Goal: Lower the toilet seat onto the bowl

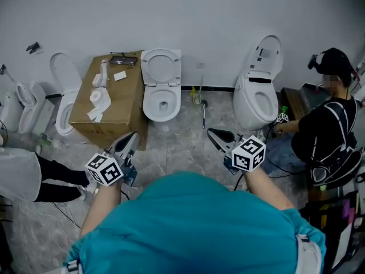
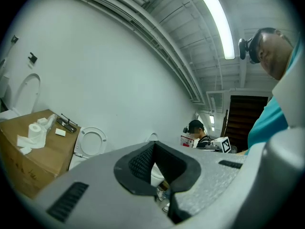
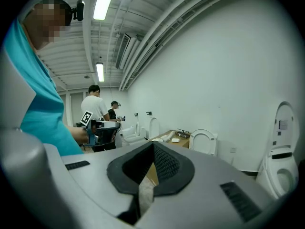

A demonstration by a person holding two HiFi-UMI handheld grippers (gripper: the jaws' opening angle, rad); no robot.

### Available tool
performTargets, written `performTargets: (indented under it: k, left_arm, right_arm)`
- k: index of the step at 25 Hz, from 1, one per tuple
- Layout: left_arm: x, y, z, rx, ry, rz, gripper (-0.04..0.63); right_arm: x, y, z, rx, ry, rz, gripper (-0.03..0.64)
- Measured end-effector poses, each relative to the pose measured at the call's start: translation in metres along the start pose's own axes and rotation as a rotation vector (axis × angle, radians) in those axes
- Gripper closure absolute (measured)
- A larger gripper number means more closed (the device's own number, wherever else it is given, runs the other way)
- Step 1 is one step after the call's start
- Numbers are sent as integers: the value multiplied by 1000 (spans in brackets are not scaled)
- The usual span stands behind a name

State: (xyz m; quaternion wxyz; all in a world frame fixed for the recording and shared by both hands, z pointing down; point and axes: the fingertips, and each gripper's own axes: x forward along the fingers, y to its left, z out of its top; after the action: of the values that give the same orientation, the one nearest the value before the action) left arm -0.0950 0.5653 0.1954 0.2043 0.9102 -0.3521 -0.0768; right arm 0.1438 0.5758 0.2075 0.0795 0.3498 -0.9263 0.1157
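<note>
The white toilet [image 1: 161, 104] stands against the back wall in the head view, its seat [image 1: 161, 67] raised upright against the cistern. My left gripper [image 1: 130, 139] is held low at the left, well short of the bowl, shut with nothing in it. My right gripper [image 1: 215, 135] is at the right, also shut and empty, and points toward the floor beside the toilet. The left gripper view shows the raised seat [image 2: 92, 141] far off beyond the shut left gripper [image 2: 153, 150]. The right gripper view shows the same seat [image 3: 204, 142] beyond the shut right gripper [image 3: 153, 149].
A cardboard box [image 1: 114, 99] with toilet rolls stands left of the toilet. Another toilet [image 1: 259, 93] stands at the right, one more [image 1: 64, 99] at the far left. A brush [image 1: 203, 112] lies between. A person [image 1: 331, 133] crouches right, another [image 1: 23, 176] left. Cables cross the floor.
</note>
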Motion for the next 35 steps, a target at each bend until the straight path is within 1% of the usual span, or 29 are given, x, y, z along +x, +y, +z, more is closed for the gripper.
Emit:
performTargets:
  k: [5,9,11,14,18,23,26,31,35]
  left_arm:
    - [35,-32,-15,-19,6,-10,592]
    - [54,-49,-28,-23,26,-7,592]
    - [59,-49,-31,-26,31,1,592]
    - [60,-36,-31,-33,35,20,592]
    - [65,-2,-24,-51,27,23,592]
    - [89,62,-6,-69,25,-27,592]
    - [107,111,15,-78,42,-65,592]
    - [133,183,61,-41,94,-143,592]
    - [148,239,90,-32,111,-173,592]
  right_arm:
    - [-42,-27,-5,-7,2,-3,617]
    - [-59,-48,-15,12,5,4,617]
    - [-58,-56,-18,20,8,15,617]
    - [-46,-56,-21,19,17,39,617]
    - [-15,-62,-20,8,34,48,617]
    - [44,-81,-4,-15,42,20,617]
    - [92,-95,13,5,32,-13,617]
    - [175,-118,50,12,11,-65,617]
    - [237,-133,68,20,14,-87,617]
